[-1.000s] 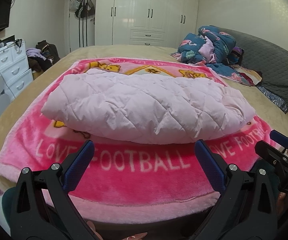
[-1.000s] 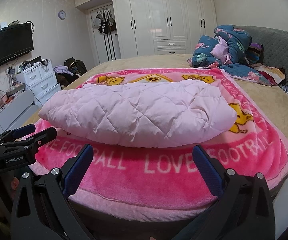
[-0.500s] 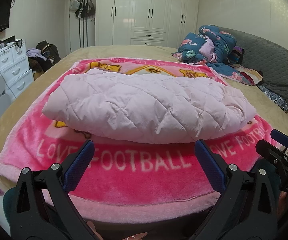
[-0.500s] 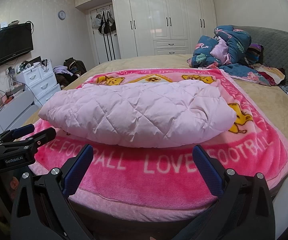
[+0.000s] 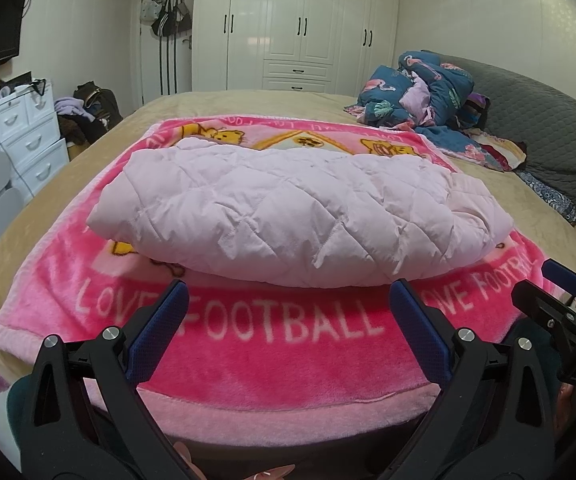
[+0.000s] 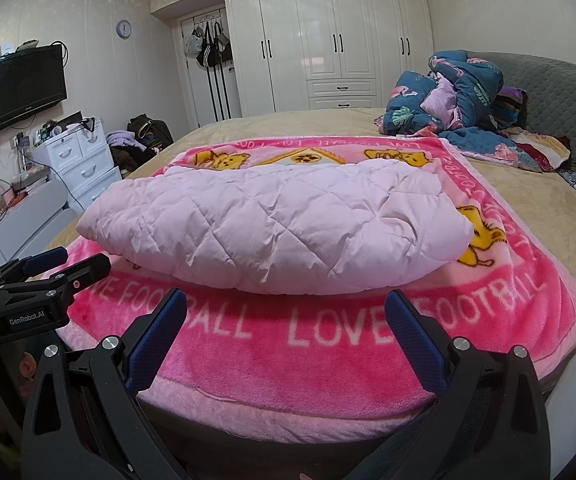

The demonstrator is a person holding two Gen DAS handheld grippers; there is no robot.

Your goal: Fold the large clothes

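1. My left gripper (image 5: 288,312) is nearest in the left wrist view, jaws spread wide and holding nothing, hanging at the near edge of the bed above the pink fleece border.
2. My right gripper (image 6: 286,314) is held the same way, jaws wide apart and empty; in the left wrist view it shows at the right edge (image 5: 555,300), and the left one appears at the left edge of the right wrist view (image 6: 54,266).
3. Under and just beyond both sets of jaws lies the pink blanket (image 5: 272,344), spread flat on the bed, with white "LOVE FOOTBALL" lettering along its near side (image 6: 327,320).
4. On the middle of that blanket rests the pale pink quilted jacket (image 5: 295,216), folded into a puffy oblong bundle lying crosswise in front of me (image 6: 276,232). It is apart from both grippers; neither touches it.
5. Past the jacket, yellow cartoon animals show on the blanket's far part, then the tan bedspread (image 5: 256,102).
6. Far right on the bed sits a crumpled blue flamingo-print quilt (image 6: 451,96) against a grey quilted headboard (image 5: 543,120).
7. To the left stand white drawers (image 6: 84,160) and a wall-mounted TV (image 6: 24,84).
8. Farthest back are the white wardrobe doors (image 5: 303,28).
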